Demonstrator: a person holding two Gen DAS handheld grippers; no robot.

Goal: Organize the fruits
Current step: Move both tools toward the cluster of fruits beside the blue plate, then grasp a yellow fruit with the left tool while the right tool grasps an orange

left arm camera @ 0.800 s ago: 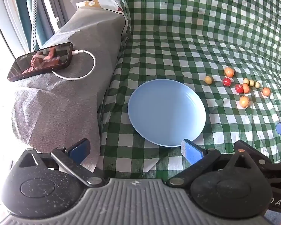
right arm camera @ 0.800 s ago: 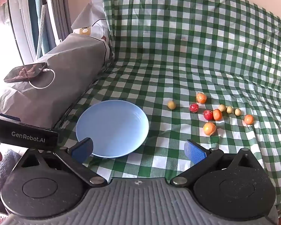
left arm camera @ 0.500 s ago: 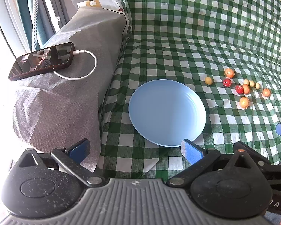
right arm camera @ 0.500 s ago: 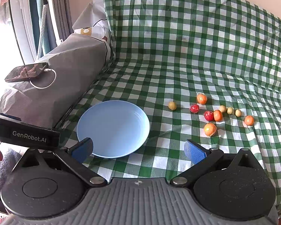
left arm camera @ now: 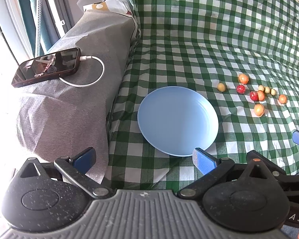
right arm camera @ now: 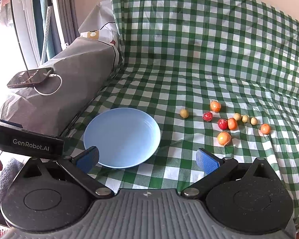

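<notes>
Nine fruits (right arm camera: 227,122): scattered loose on the checked cloth (right arm camera: 189,75), at 3 o'clock from the empty blue plate (right arm camera: 122,137).
Right hand-held gripper (right arm camera: 147,158): jaws wide, empty; fruits at 1 o'clock, the nearer one.
Left hand-held gripper (left arm camera: 143,157): jaws wide, empty; plate at 12 o'clock, fruits at 2 o'clock.

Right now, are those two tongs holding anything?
Left tongs: open, holding nothing.
Right tongs: open, holding nothing.
</notes>
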